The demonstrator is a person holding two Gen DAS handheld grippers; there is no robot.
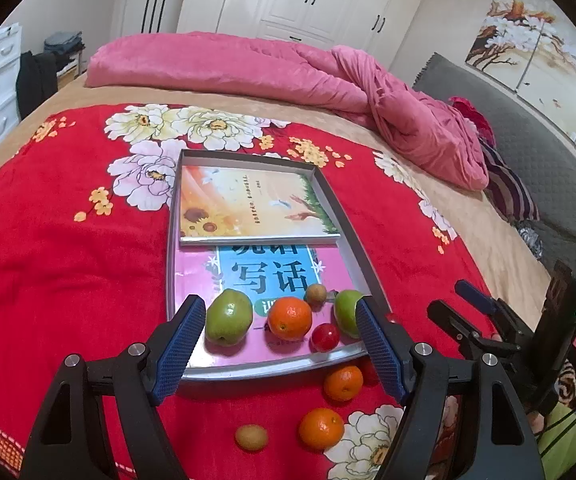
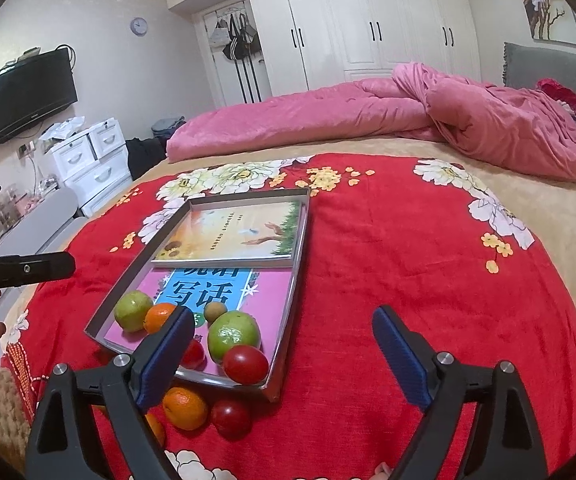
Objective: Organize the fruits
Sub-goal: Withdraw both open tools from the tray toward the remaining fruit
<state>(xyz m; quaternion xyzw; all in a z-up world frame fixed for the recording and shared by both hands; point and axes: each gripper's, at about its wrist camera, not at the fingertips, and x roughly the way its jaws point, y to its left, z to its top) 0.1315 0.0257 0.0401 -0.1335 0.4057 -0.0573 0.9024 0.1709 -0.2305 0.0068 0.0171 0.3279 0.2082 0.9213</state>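
Observation:
A silver tray lies on the red flowered blanket with two books inside. At its near end sit a green pear, an orange, a small brown fruit, a red tomato and a second green fruit. Two oranges and a brown kiwi lie on the blanket in front. My left gripper hangs open above the tray's near end, gripping nothing. My right gripper is open above the tray's near right corner, over the green fruit and a tomato.
A rolled pink quilt lies across the far side of the bed, and a grey headboard stands at the right. White wardrobes, a drawer unit and a wall television stand beyond the bed. Another orange and a red fruit lie outside the tray.

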